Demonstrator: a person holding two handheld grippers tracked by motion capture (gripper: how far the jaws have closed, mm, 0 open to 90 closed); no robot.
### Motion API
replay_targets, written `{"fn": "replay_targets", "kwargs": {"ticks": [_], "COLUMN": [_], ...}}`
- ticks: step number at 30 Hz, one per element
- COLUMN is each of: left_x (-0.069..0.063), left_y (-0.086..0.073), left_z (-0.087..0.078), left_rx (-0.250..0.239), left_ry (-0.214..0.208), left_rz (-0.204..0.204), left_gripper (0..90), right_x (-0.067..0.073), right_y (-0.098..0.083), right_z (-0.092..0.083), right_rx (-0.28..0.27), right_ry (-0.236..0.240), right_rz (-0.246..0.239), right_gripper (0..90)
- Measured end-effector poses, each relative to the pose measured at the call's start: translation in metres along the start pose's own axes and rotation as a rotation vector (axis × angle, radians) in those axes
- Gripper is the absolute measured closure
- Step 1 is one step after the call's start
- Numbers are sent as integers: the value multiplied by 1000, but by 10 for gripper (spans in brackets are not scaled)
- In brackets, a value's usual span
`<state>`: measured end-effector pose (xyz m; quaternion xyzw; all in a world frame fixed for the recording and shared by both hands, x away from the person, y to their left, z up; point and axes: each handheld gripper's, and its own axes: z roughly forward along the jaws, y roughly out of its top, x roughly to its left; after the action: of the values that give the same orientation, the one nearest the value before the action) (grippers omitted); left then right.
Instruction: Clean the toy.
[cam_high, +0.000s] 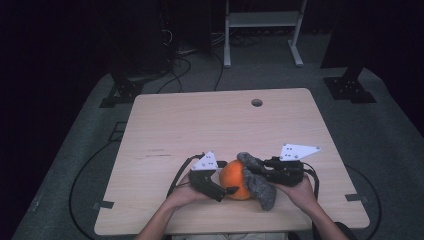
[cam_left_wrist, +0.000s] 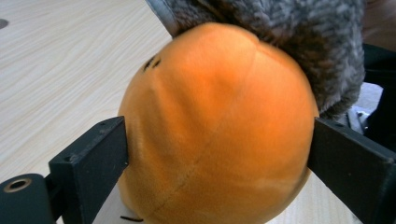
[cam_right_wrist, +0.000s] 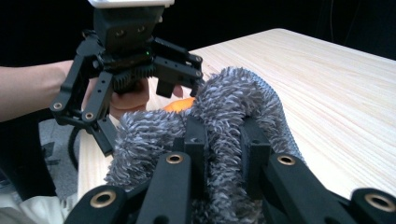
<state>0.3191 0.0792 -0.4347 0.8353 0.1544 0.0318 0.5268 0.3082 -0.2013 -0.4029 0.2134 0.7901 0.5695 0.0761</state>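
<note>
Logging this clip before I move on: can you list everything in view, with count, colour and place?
Orange plush ball: one, orange, near table edge, between the left jaws.
Grey fuzzy cloth: one, grey, draped on the ball's right side, pinched by the right jaws.
Table: one, light wood, round hole near the far edge.
White frame: one, on the floor beyond.
Left gripper: black, shut on the ball.
Right gripper: black, shut on the cloth.
Hands: two, holding the grippers.

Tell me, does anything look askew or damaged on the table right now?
Nothing looks damaged or spilled. The orange ball sits between the left tool's jaws, which press its sides. The grey fuzzy cloth drapes over the ball, bunched where the right tool pinches it. The table looks unmarked.
</note>
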Motion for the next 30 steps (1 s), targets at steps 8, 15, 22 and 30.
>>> {"fn": "replay_targets", "kwargs": {"ticks": [8,15,22,30], "left_x": [-8,-12,-17,-13], "left_y": [6,11,8,4], "left_z": [-12,-15,-10,-5], "left_rx": [-60,-20,-8,-50], "left_ry": [82,115,128,130], "left_rz": [-23,-70,-49,64], "left_gripper": [391,393,390,138], "right_x": [-9,16,21,-8], "right_y": [-4,-6,12,-2], "right_z": [-14,-14,2,-5], "right_rx": [-40,-10,-14,-27], "right_ry": [-38,-31,-49,-62], "right_rz": [35,-29,-104,4], "right_gripper": [763,765,766,765]}}
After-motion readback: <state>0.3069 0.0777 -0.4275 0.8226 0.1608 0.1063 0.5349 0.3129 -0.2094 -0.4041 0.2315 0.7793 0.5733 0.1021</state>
